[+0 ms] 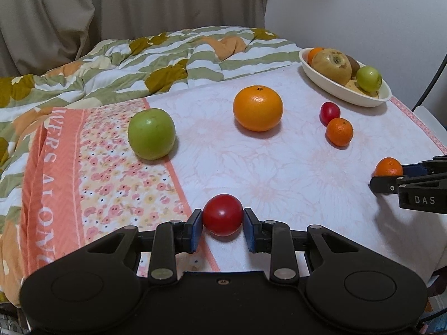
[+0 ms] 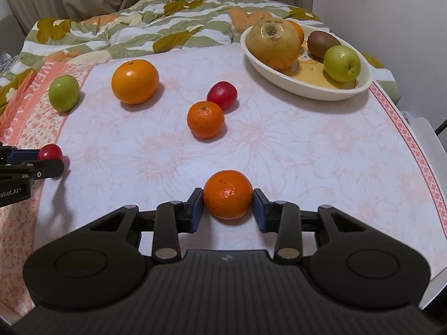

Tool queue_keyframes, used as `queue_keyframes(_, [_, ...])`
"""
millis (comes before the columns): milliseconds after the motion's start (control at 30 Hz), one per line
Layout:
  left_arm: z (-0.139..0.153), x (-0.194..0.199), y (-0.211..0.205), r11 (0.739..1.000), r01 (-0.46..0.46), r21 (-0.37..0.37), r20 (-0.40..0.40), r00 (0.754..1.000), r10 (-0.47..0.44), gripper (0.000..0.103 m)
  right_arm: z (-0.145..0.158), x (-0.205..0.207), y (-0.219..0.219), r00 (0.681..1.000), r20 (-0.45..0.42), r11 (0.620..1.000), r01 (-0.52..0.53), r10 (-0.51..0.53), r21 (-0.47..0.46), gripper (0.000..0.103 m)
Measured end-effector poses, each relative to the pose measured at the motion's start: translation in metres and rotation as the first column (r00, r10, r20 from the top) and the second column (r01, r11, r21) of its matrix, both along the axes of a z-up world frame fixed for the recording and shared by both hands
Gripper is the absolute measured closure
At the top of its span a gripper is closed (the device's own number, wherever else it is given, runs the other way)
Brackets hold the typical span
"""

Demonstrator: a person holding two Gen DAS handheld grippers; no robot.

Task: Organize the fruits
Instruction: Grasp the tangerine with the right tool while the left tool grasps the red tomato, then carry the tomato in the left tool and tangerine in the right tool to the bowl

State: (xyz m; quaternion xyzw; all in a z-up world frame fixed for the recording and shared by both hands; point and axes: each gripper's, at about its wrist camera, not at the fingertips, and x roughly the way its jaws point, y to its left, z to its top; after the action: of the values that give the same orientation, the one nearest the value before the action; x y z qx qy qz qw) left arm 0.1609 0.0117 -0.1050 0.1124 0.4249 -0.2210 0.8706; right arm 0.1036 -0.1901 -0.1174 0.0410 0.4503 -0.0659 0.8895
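My left gripper (image 1: 223, 214) is shut on a small red fruit (image 1: 222, 209) resting on the floral cloth near the front. My right gripper (image 2: 228, 194) is shut on a mandarin (image 2: 227, 198), its blue pads pressing both sides. Each gripper also shows at the edge of the other's view. Loose on the cloth lie a green apple (image 1: 151, 134), a large orange (image 1: 258, 108), a second red fruit (image 1: 330, 112) and a second mandarin (image 1: 339, 131). The cream oval bowl (image 2: 307, 89) at the back right holds a large yellow fruit, a kiwi, a green apple and an orange.
A rumpled green, white and orange quilt (image 1: 125, 64) lies behind and left of the cloth. Beige curtains (image 1: 125, 5) hang at the back and a white wall stands at the right. The cloth's patterned border (image 2: 413, 139) marks the surface's right edge.
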Motion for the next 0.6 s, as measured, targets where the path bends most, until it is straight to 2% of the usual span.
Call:
queue_keyframes(267, [0.020, -0.018, 0.000, 0.999, 0.008, -0.046, 0.019, 1.000, -0.008, 0.069, 0.027, -0.013, 0.005, 0.999, 0.030, 1.000, -0.014, 0.014, -0.001, 0.050])
queue_keyframes(600, [0.070, -0.039, -0.024, 0.993, 0.021, -0.114, 0.083, 0.997, -0.011, 0.069, 0.071, -0.030, -0.011, 0.996, 0.087, 1.000, -0.003, 0.001, 0.023, 0.050])
